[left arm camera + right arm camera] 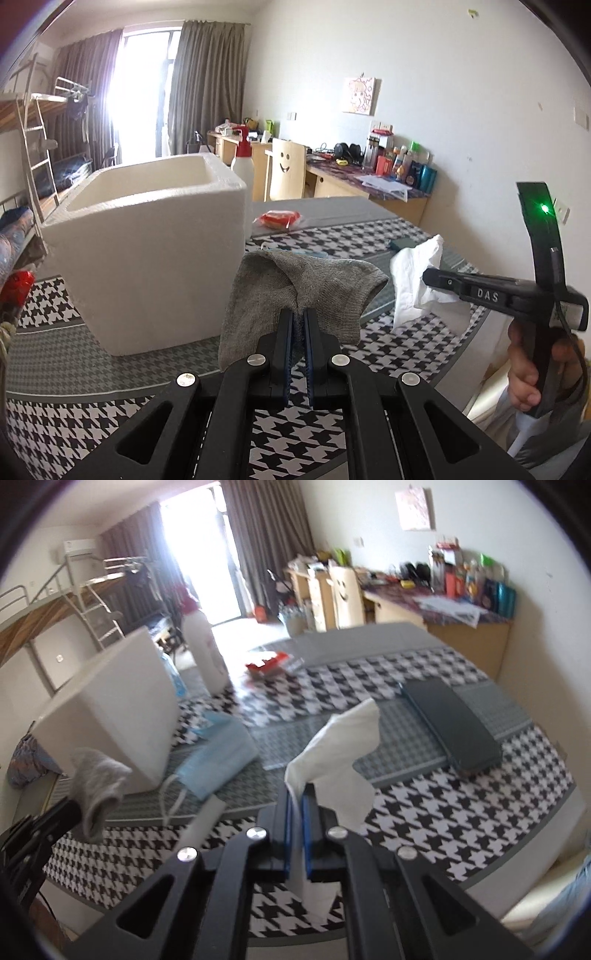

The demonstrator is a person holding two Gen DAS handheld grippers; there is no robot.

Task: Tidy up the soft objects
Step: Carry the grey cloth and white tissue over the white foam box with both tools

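Carry step: sock (pixel 295 291) clamped in left gripper (pixel 298 314), tissue (pixel 332 753) in right gripper (pixel 300 794); release over foam box (pixel 147 206) required next.

Both claws same build: matte black plastic, four angled link arms with triangular cutouts, one silver round-head screw at each pivot. Left claw (pixel 298 314) has black fingers with blue ribbed pads on the inner faces; right claw (pixel 300 792) matches. Seen side-on, the right unit has "DAS" in raised letters on its body, a curved black upright strip with a lit green LED, and a black cable by the pistol-style handle. Hand (pixel 532 373) is bare.
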